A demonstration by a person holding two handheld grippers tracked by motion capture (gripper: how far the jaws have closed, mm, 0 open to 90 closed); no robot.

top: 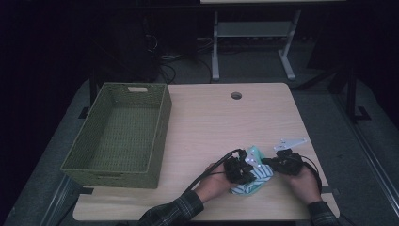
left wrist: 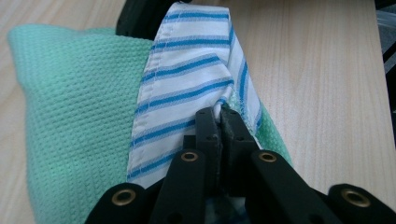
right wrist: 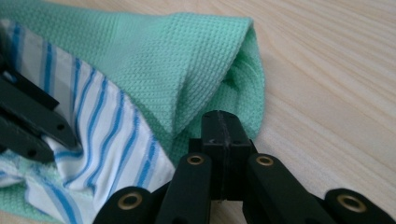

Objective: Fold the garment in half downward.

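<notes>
A mint-green cloth (top: 258,180) with a white, blue-striped part lies crumpled near the table's front edge. In the left gripper view, my left gripper (left wrist: 219,112) is shut on a fold of the striped fabric (left wrist: 187,70), and the green weave (left wrist: 74,102) spreads to its left. My right gripper (right wrist: 223,116) is shut at the gathered edge of the green cloth (right wrist: 177,56), where the creases run into its tips. In the high view the left gripper (top: 244,169) and the right gripper (top: 270,162) face each other across the cloth, a hand behind each.
A green woven basket (top: 162,122) stands empty on the table's left side. A round cable hole (top: 236,95) is near the far edge. Bare wood (top: 221,127) lies between the basket and the cloth. A desk frame stands on the floor beyond.
</notes>
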